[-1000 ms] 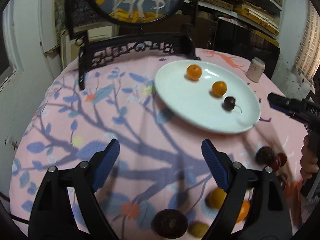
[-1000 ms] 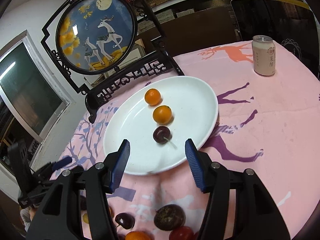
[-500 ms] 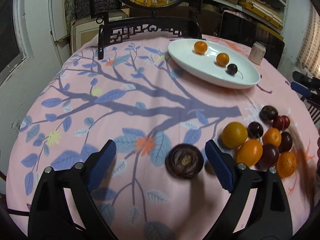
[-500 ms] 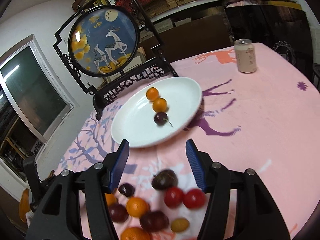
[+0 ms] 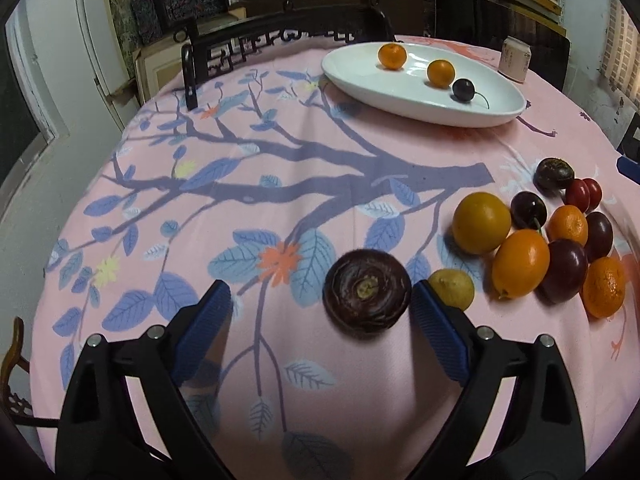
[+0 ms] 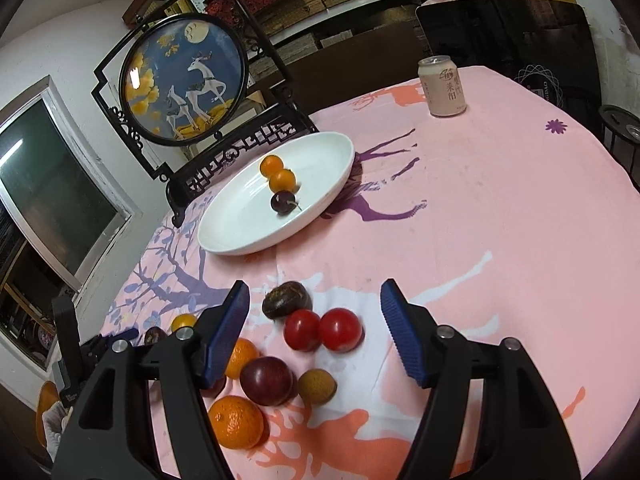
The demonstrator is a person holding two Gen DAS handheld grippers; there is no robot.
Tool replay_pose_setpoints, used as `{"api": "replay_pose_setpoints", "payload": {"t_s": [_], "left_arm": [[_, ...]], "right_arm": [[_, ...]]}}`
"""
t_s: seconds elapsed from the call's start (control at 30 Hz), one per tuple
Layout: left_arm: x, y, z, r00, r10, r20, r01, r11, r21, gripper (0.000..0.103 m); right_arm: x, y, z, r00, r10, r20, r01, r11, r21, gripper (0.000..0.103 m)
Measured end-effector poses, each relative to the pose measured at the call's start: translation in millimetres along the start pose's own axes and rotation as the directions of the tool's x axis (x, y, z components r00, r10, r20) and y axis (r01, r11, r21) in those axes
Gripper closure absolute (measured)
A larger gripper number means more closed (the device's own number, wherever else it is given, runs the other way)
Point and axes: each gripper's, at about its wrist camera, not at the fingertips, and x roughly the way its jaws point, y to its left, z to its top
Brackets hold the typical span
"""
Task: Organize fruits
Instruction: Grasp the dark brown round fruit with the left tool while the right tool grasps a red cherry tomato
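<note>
Now both hand-held grippers are pulling back from the plate (image 5: 496,118) and dropping toward the loose fruit at the near edge of the table (image 5: 280,160); a second ago each was looking almost straight at the plate, and half a second ago the pile was just coming into view. That is suggesting one drop-off is finished and the next pick is being lined up. Two oranges (image 5: 392,55) and a cherry (image 5: 463,89) are sitting in a row on the plate, while most of the fruit is waiting on the cloth.

The left hand-held gripper (image 5: 320,316) is hanging wide open and gripping nothing. A dark round fruit (image 5: 367,297) is lying between its fingers, close to the right pad, with a yellowish fruit (image 5: 452,289) just beyond that pad. It is probably the next target.

The right hand-held gripper (image 6: 316,320) is also spread wide and empty. It is hovering over two red tomatoes (image 6: 322,330), with a plum (image 6: 266,381) and a brown fruit (image 6: 287,300) nearby. Whether it is touching anything cannot be told. A can (image 6: 442,86) is standing well apart at the far side.
</note>
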Motion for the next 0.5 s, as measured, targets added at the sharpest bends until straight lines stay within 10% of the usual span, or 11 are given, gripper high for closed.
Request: {"api": "replay_pose_setpoints", "payload": {"t_s": [0.3,0.5], "left_arm": [[3.6,-13.8,5.3,1.000,-0.009,0.008,0.008,0.997,0.073,0.019],[4.8,-17.1,6.8,0.998,-0.069,0.008,0.068,0.995,0.079,0.043]], "right_arm": [[15.9,-8.3,-15.1,0.994,-0.039,-0.100,0.038,0.999,-0.011,0.042],[37.9,-3.6,-22.2,0.986,-0.071,-0.154,0.062,0.996,-0.065,0.059]]}}
